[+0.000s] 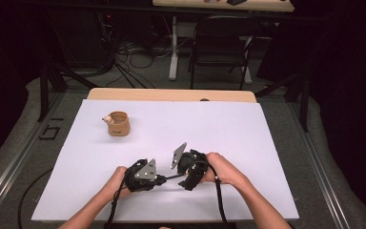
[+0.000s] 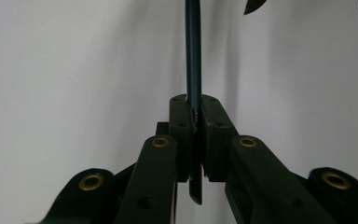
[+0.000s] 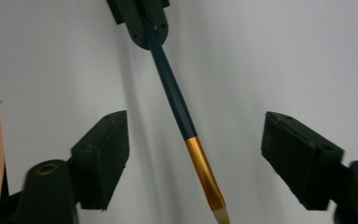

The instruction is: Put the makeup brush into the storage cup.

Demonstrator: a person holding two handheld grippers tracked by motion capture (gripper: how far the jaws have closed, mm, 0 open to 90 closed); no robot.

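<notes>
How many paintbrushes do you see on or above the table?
1. The paintbrush is clamped by its dark handle in the left tongs, its bristle end lying between the open right tongs.

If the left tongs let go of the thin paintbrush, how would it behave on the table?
The paintbrush looks stiff: it juts straight from the shut left tongs. Its round, slim handle would probably roll on the smooth table. It seems light; the bristle tip may bend.

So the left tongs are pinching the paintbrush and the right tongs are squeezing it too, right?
Not quite. The left tongs do pinch the paintbrush by its dark handle. But the right tongs are not squeezing it: the right gripper view shows their pads spread wide apart, with the brush's gold band and pale tip lying between them, touching neither pad.
</notes>
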